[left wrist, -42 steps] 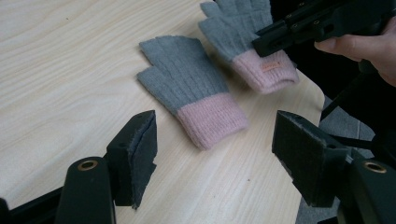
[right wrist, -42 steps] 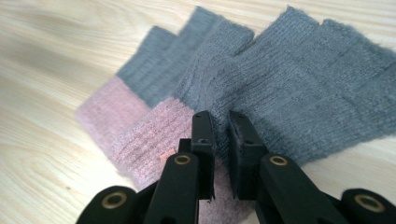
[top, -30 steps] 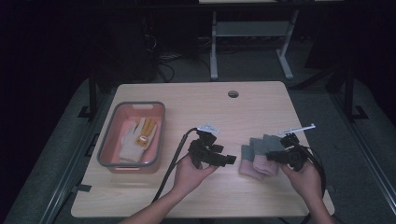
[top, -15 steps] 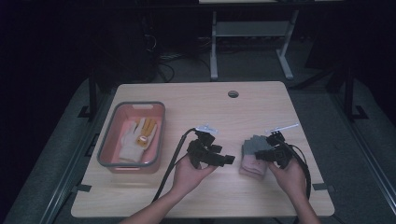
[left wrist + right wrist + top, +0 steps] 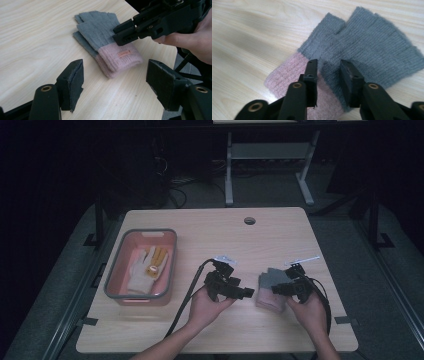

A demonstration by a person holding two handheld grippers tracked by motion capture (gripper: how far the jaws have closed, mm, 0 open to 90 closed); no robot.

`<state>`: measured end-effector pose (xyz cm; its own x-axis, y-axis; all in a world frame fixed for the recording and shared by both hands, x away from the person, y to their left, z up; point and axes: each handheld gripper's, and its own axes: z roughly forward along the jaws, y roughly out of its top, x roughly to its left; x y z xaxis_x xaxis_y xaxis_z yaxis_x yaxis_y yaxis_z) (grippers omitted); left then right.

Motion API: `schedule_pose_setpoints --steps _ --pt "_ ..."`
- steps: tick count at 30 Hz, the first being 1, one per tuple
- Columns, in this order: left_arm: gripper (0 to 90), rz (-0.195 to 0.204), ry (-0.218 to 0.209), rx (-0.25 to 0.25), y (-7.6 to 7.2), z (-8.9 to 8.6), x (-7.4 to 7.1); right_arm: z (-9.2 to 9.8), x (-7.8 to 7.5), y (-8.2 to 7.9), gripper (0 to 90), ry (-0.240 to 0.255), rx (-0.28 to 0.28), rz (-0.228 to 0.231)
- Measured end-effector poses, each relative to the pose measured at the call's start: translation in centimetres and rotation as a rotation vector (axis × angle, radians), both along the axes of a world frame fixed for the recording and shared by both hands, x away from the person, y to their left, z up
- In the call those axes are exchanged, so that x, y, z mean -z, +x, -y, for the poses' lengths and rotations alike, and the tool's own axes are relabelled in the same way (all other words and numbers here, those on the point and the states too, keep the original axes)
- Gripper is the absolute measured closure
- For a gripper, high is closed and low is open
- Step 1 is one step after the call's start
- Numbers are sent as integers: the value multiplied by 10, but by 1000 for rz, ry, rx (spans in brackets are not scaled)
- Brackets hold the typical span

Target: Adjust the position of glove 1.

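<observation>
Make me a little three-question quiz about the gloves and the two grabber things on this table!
1. True or false: the left gripper is clamped on the grey and pink gloves.
2. What lies inside the pink bin? A) a white and yellow glove B) a spoon C) a ball
3. Which colour are the cuffs of the gloves under the right gripper?

Key:
1. False. Its jaws stand wide apart over the bare table, short of the gloves.
2. A, the white and yellow glove.
3. Pink. That gripper's jaws have just been opening, with a small gap between them above the gloves.
</observation>
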<state>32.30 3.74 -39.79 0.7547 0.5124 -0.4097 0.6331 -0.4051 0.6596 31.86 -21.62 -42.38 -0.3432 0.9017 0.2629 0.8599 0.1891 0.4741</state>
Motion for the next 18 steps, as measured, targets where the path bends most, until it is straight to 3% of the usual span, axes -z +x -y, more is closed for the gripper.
schedule_pose_setpoints --steps 7,18 --pt "311 -36 0 5 5 13 9 15 -3 -2 547 60 22 6" --pt "315 -98 -2 -4 16 31 23 37 1 -7 483 96 45 14"
